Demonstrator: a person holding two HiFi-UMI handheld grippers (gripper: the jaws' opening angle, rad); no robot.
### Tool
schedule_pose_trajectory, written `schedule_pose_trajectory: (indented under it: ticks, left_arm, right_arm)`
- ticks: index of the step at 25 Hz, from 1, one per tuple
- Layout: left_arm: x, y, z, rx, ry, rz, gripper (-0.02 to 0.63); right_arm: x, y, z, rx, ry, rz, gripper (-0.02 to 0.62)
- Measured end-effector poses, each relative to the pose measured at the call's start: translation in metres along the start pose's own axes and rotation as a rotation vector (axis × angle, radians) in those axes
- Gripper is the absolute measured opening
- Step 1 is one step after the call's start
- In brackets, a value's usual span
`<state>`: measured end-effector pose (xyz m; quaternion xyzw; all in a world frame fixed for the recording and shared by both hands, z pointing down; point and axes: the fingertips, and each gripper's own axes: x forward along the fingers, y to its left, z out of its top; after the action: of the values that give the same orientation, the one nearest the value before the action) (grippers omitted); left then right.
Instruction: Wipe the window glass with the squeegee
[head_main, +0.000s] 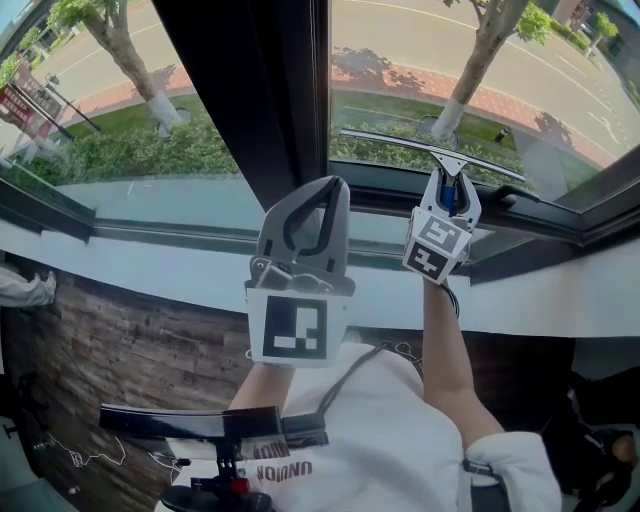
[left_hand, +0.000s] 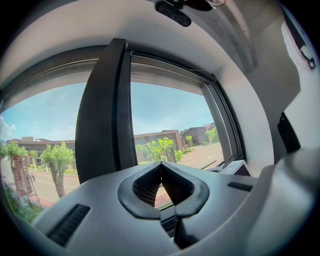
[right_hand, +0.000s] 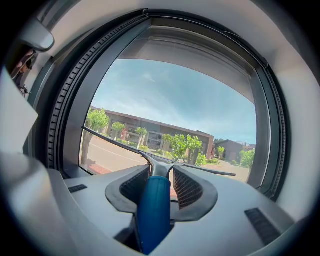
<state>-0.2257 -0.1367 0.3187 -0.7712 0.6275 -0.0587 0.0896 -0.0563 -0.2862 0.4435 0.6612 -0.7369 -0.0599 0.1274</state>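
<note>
— Where's the squeegee (head_main: 430, 152)?
— Upper right of the head view, blade across the lower window glass (head_main: 500, 80). The right gripper (head_main: 447, 190) is clamped on its blue handle.
— And the left gripper (head_main: 310, 215)?
— Centre frame, before the dark window post (head_main: 260, 100), jaw tips pressed together with nothing between them.

The squeegee (right_hand: 154, 210) has a blue handle, a silver-grey neck and a dark blade (thin against the sky-blue glass). The right tongs (right_hand: 161, 170) and left tongs (left_hand: 161, 166) are pale grey with black ribbed pads (right_hand: 186, 187). Their marker cubes (head_main: 295, 328) are white with black squares. The window frame (head_main: 250, 90) is black, the sill (head_main: 150, 265) white, and the wall (head_main: 120, 350) beneath streaked brown.
</note>
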Motion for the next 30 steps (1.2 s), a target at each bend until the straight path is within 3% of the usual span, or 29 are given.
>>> schedule_pose_trajectory:
  ticks: [18,30]
  left_arm:
    - [-0.007,-0.001,0.002,-0.004,-0.011,0.01,0.003]
    - [0.003,-0.005,-0.022,-0.051,-0.009,-0.016,0.003]
  right_arm:
    - [0.005,-0.001,-0.021,-0.001,0.079,0.023,0.15]
    - [-0.018,-0.027,0.011,0.024,-0.037,-0.042,0.15]
